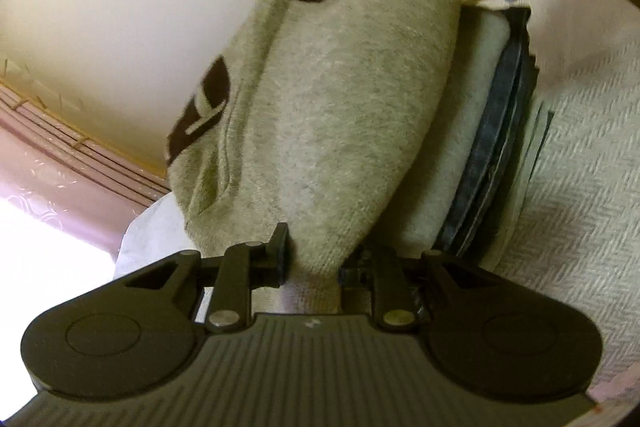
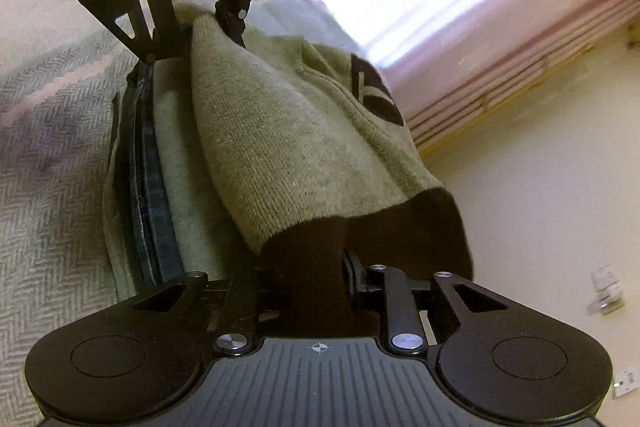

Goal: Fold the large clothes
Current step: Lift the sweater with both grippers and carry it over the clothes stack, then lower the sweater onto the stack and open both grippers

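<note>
- Sweater (image 1: pixel 340 99) hangs stretched between both tongs, just above the folded stack (image 1: pixel 472 131) on the bed, likely for laying on top.
- Left gripper (image 1: pixel 310 263) is clamped on its grey edge; right gripper (image 2: pixel 316 275) is clamped on its dark cuff.

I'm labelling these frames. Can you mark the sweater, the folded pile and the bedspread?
sweater (image 2: pixel 280 147), right wrist view, on its beige knit body
pile (image 2: pixel 150 195), right wrist view, on the denim layer's edge
bedspread (image 1: pixel 580 167), left wrist view, on bare herringbone weave
</note>
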The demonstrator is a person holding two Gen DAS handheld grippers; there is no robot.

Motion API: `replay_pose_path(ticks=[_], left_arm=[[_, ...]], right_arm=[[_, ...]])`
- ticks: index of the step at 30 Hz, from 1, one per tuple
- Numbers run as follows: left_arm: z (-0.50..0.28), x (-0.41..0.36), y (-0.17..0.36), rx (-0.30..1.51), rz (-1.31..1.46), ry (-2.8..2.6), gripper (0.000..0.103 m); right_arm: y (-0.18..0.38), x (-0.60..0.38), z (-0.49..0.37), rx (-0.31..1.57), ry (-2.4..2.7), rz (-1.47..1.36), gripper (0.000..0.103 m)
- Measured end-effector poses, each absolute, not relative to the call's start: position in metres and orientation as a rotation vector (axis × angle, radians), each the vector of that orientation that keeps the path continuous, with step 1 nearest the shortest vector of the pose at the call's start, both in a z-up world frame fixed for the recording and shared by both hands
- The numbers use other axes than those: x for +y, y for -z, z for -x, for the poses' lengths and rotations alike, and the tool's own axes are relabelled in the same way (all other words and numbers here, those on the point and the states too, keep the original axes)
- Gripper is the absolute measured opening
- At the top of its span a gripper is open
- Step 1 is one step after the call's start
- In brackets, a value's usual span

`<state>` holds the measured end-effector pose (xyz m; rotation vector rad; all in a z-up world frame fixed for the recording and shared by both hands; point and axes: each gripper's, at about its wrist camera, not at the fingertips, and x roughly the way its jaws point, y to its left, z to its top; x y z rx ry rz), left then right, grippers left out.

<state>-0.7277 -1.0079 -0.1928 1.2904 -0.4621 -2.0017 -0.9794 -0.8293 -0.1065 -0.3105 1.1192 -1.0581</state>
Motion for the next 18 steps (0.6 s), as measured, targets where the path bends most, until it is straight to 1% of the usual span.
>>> replay_pose_path(ticks=[3,5,8,9,11,12,13,15,17,18], left_arm=[[0.730,-1.010,0.185,-0.483,-1.330,2.018,0.021],[0.711,-0.989,0.194,-0.511,-1.356,2.011,0.023],[0.705,-0.991,0.192,-0.510,-1.372,1.992,0.023],[0.705,-0.994,0.195,-0.504,-1.373,1.989,0.021],[0.702,-0.991,0.195,-0.491,-1.365,1.981,0.018],[0.703,-0.987,0.197,-0.499,-1.357,1.969,0.017],[0.702,-0.976,0.197,-0.509,-1.340,1.953,0.016],[0.704,-0.976,0.202,-0.484,-1.286,1.924,0.015],[0.706,-0.972,0.209,-0.479,-1.281,1.906,0.015],[0.707,-0.969,0.214,-0.490,-1.293,1.904,0.015]], right_arm=[[0.107,-0.832,0.985,1.141,1.050,0.312,0.025],[0.103,-0.832,0.986,1.161,1.046,0.312,0.025],[0.094,-0.834,0.994,1.178,1.048,0.314,0.025],[0.092,-0.842,0.992,1.180,1.049,0.303,0.025],[0.092,-0.846,0.991,1.187,1.046,0.304,0.023],[0.098,-0.854,0.985,1.201,1.029,0.337,0.016],[0.099,-0.860,0.979,1.210,1.025,0.398,0.016],[0.088,-0.868,0.977,1.159,1.075,0.493,0.015],[0.089,-0.871,0.982,1.131,1.106,0.460,0.016],[0.100,-0.870,0.983,1.161,1.094,0.416,0.016]])
